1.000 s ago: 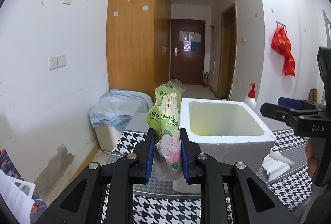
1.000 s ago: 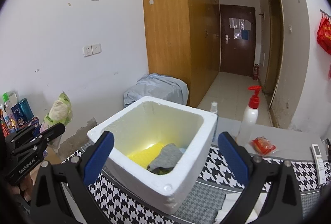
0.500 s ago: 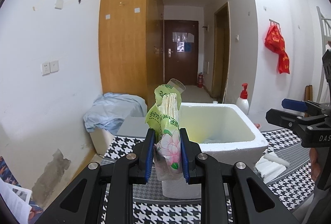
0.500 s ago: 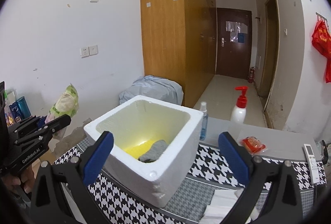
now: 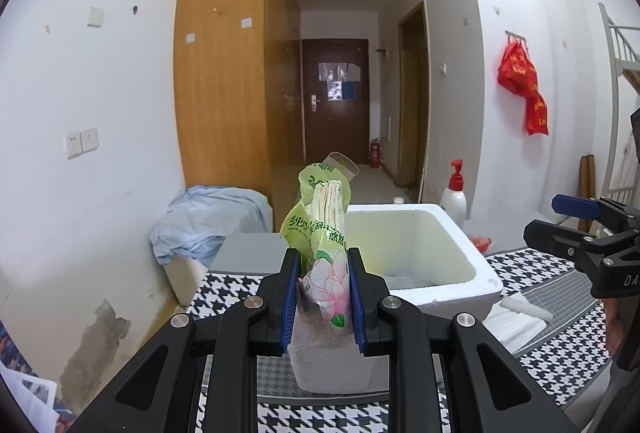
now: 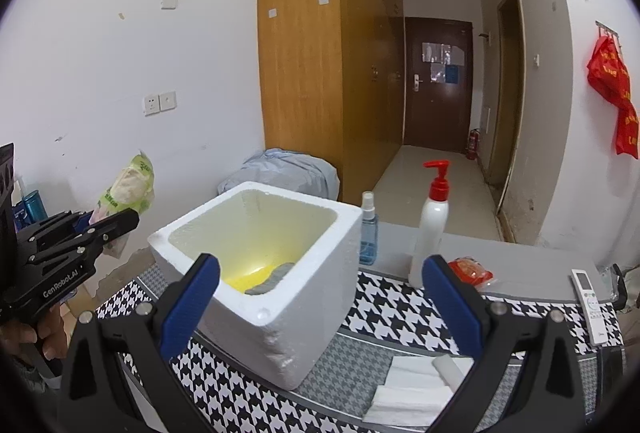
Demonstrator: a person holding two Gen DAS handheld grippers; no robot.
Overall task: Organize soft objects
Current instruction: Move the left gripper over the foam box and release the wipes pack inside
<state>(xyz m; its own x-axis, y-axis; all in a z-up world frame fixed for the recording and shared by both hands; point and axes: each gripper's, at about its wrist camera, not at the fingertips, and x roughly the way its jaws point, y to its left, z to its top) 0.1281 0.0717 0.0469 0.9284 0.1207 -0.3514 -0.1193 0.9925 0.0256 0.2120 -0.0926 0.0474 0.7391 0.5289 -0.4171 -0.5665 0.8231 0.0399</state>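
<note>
Left gripper [image 5: 323,297] is clamping a green tissue pack [image 5: 326,233] near its lower end, jaws pressed in on both flat sides. The pack is standing upright out of the jaws, so its open top with the paper edges is pointing up, which looks like the reason for the low grip: the free end goes in first when it's tipped over the box.

The pack is being held in the air to the left of the white foam box [image 6: 260,265], short of the rim, not over the opening yet. Judging from that, the current step is the carry toward the box; release isn't due until the pack is above the cavity.

Right gripper [image 6: 320,297] is sitting with jaws wide apart, nothing between them, framing the near corner of the box. Probably parked there to steady the box or to go for the next item.

Inside the box: something yellow and a grey cloth [image 6: 276,275] are lying on the bottom, so there is room on top.

Folded white cloths [image 6: 416,385] are waiting on the houndstooth-covered bench [image 6: 400,313] just right of the box, likely next. The pump bottle [image 6: 434,225], spray bottle [image 6: 368,229] and remote [image 6: 590,297] are rigid, so they're staying out.

Risk: the pack is soft, so it could snag the rim.
</note>
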